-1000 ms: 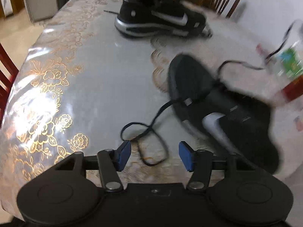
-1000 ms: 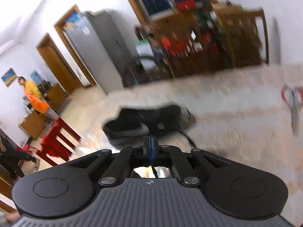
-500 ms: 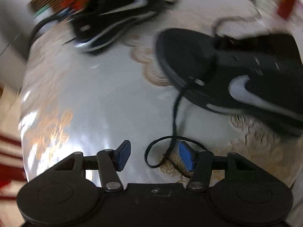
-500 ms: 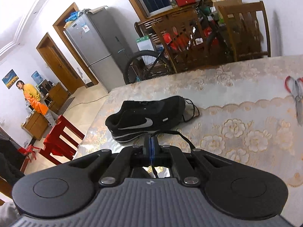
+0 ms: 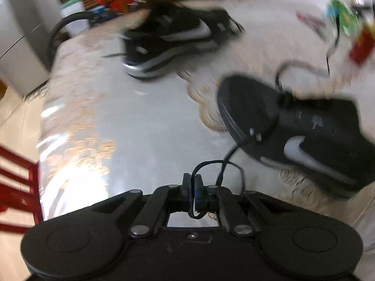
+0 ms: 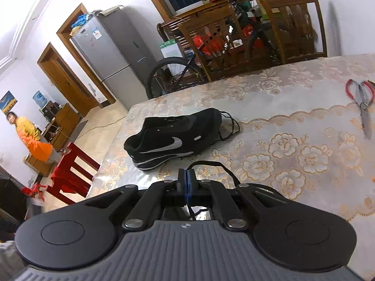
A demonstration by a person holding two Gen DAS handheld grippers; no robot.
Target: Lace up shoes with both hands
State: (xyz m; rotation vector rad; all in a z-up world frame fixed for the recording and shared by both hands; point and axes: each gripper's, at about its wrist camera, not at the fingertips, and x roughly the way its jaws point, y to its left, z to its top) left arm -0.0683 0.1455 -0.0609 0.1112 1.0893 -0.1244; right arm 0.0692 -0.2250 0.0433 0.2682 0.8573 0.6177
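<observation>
Shoes: two black sneakers with a white swoosh, both on the table. The near sneaker lies at the right of my left view, toe toward the table's middle; the far sneaker lies on its sole toward the far left corner, well apart from the first.
Laces: one black lace runs from the near sneaker's front eyelets down to my left jaws, looping once just ahead of them. Another black strand leaves the top of that shoe toward the upper right, too blurred to follow. A loose coil of lace lies at the far sneaker's toe end.
Left gripper: clenched, the lace pinched between my blue pads and hanging out below them.
Right gripper: clenched, pads together; a black lace arches out beside them and a strand hangs under them, so I am gripping lace here too.
Scissors: one pair of red-handled scissors, near the right edge of my right view, far from both shoes.
Table: floral cloth under a glossy cover; its left edge falls away just left of the far sneaker, with a red chair below it.
Open room: a wide bare stretch of cloth between the two sneakers and ahead of my left jaws.
Chairs beyond: two wooden chairs at the far edge.
Person: one, in orange, far off at left.
</observation>
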